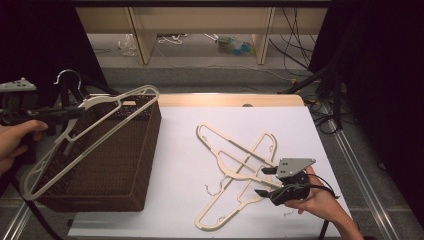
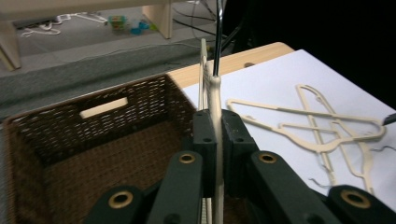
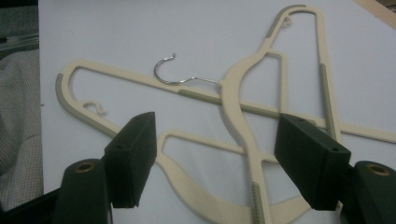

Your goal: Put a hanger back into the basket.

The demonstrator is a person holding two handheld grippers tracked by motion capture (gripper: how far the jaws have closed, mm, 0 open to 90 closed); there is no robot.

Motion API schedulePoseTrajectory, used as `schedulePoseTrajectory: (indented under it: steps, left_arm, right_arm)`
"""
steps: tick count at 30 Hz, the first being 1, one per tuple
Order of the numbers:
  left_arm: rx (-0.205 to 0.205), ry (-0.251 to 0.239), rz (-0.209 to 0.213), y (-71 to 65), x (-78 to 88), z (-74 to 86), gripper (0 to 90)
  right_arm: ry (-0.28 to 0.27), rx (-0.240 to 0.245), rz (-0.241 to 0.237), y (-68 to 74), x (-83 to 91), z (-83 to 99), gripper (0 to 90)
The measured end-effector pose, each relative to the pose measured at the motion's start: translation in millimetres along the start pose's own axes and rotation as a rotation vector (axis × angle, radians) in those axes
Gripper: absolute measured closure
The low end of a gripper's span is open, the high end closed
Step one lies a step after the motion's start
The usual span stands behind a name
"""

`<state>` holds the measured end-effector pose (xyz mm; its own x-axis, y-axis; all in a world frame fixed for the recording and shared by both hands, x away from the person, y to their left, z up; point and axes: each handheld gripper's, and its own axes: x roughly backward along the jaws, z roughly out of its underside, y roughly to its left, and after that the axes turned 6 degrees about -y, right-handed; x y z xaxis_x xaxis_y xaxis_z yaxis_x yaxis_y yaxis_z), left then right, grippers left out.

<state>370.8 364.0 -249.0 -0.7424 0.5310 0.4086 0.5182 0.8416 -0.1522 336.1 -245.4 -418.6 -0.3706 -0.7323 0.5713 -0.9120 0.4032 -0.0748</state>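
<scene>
cream hanger (image 1: pixel 95 132) clamped at neck in left gripper (image 2: pixel 215 135), over wicker basket (image 1: pixel 125 165), lower end hidden | right gripper (image 1: pixel 266 181) jaws wide, empty, above crossed hangers (image 1: pixel 235 170) | no readable text

No readable txt, labels, nos. or signs anywhere.

I am looking into what reads as a lab or recording room, not a home. Black curtains (image 1: pixel 380 75) are hanging at the left and right edges of the high view, closing off the work table (image 1: pixel 225 100), which is wearing a white cover sheet (image 1: pixel 180 165). Loose cables (image 1: pixel 300 60) are trailing over the grey carpet (image 1: pixel 200 70) at the upper right, and plain wooden furniture legs (image 1: pixel 142 35) are standing along the top.
</scene>
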Motion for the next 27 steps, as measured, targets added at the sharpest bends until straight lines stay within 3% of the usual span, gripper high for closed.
schedulePoseTrajectory:
  steps: [9, 13, 27]
  left_arm:
    - [0.014, 0.032, -0.039, 26.3, -13.3, 11.0, 85.7]
    - [0.007, 0.036, -0.039, 33.5, -24.7, 15.7, 85.7]
    - [-0.032, 0.137, -0.017, 52.6, -55.0, 33.2, 85.7]
  right_arm:
    - [0.002, 0.004, -0.003, -0.2, -0.7, 0.4, 30.9]
    - [0.000, 0.000, -0.002, -0.6, -0.3, 0.9, 30.8]
    - [0.006, 0.001, -0.012, -0.3, -1.1, 1.6, 30.7]
